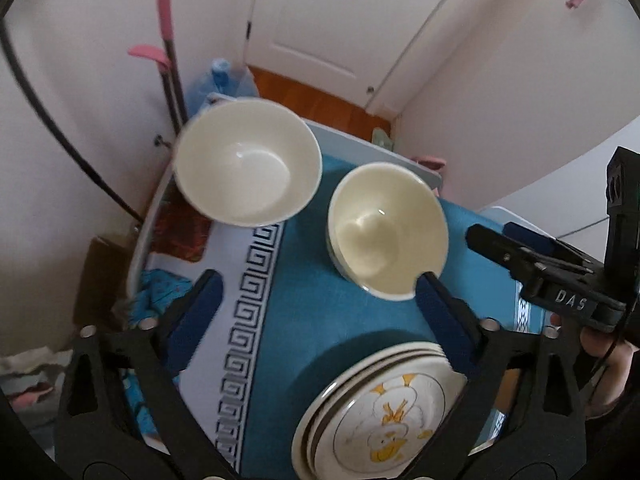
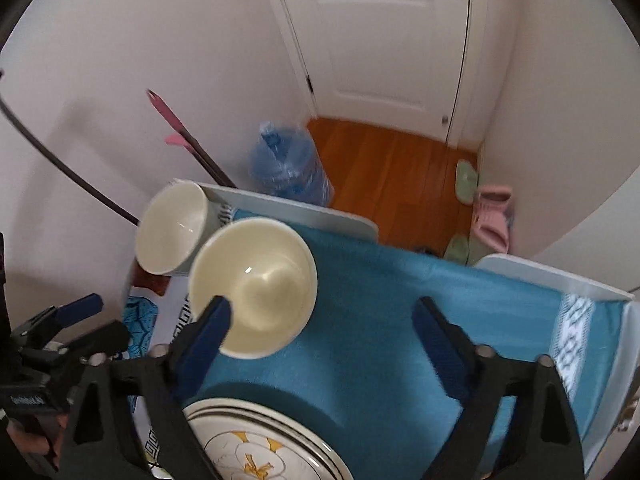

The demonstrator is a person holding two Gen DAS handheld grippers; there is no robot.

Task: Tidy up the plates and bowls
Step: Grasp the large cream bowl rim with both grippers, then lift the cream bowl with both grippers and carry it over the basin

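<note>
Black claw (image 1: 316, 290), blue pads (image 1: 198, 320), silver screws.

The left gripper (image 1: 316, 284) hangs over the table with its two blue-padded fingers (image 1: 196, 312) spread wide and nothing between them. The right gripper (image 2: 320, 316) is likewise spread wide, its pads (image 2: 208, 332) bare and holding nothing. In the left wrist view the right gripper shows at the right edge, side on, with part of the person's hand (image 1: 600, 344) behind it. Both point forward and down.
</note>
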